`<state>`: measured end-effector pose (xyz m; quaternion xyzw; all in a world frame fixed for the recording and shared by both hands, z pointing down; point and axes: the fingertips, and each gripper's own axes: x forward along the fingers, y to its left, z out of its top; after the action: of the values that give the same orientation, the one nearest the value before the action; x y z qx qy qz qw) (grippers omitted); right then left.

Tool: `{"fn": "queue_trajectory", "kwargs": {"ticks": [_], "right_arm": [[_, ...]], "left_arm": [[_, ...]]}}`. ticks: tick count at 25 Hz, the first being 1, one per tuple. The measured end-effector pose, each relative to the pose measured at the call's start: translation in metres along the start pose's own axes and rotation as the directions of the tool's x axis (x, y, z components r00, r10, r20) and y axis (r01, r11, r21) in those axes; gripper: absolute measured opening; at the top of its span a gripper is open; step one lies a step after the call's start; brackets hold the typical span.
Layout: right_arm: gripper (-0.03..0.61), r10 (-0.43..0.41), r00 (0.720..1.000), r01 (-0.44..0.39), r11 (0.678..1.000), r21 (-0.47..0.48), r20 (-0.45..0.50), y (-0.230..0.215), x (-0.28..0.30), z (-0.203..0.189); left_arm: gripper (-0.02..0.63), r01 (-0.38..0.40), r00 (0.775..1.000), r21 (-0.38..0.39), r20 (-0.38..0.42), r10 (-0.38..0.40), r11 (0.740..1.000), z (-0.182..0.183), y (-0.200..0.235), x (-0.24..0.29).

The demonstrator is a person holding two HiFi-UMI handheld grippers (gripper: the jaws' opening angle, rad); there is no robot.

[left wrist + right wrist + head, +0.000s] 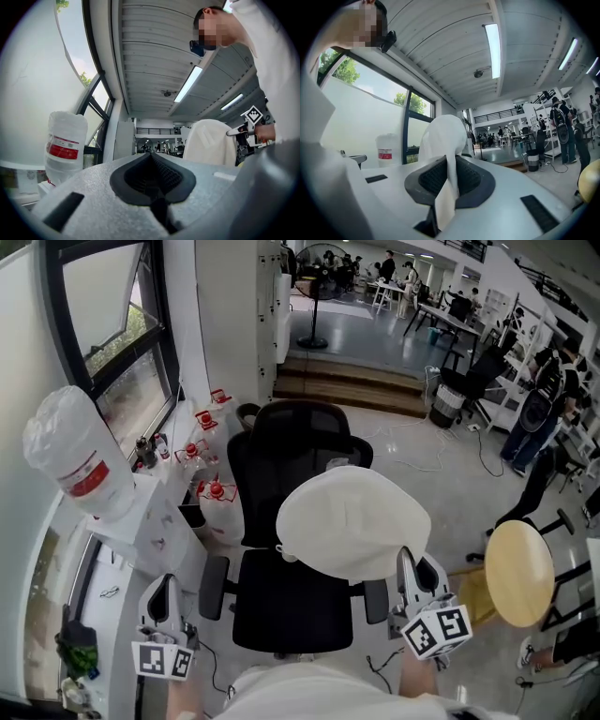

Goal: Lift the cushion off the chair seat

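Fingers of the right gripper (406, 563) pinch the cream cushion (352, 521) above the office chair (291, 606); the left gripper (167, 594) is closed and empty.

A dark-framed window (112, 352) lights a glossy grey floor (412, 442); desks (450, 315), perhaps, stand beyond.

Left: I am finding it crowded. The big water bottle (77, 457) and the red-capped jugs (214, 491) are standing just beside the armrest (214, 587), leaving a narrow gap.
Centre: the cushion (352, 521) is hanging over the rear of the seat (281, 606), while the front is lying open.
Behind: the backrest (298, 451) is blocking any reach through.
Right: the round stool (518, 573) is standing near, with open floor (450, 512) running between it and the chair.
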<state>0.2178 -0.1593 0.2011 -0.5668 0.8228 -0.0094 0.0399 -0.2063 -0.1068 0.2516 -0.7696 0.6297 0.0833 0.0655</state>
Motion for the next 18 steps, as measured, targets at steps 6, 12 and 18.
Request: {"fn": "queue_trajectory", "kwargs": {"ticks": [6, 12, 18], "right_arm": [[0.040, 0.013, 0.999, -0.012, 1.000, 0.011, -0.034, 0.003, 0.001, -0.014], [0.040, 0.023, 0.999, -0.023, 1.000, 0.017, -0.037, 0.009, 0.007, -0.017], [0.040, 0.038, 0.999, -0.038, 0.999, 0.023, -0.017, 0.012, 0.005, -0.013]], "left_arm": [[0.015, -0.002, 1.000, -0.010, -0.031, 0.001, 1.000, -0.008, -0.003, -0.004], [0.015, 0.015, 1.000, 0.001, -0.026, -0.015, 1.000, -0.003, -0.002, 0.005], [0.015, 0.016, 1.000, 0.009, -0.019, -0.016, 1.000, 0.003, -0.005, 0.003]]}}
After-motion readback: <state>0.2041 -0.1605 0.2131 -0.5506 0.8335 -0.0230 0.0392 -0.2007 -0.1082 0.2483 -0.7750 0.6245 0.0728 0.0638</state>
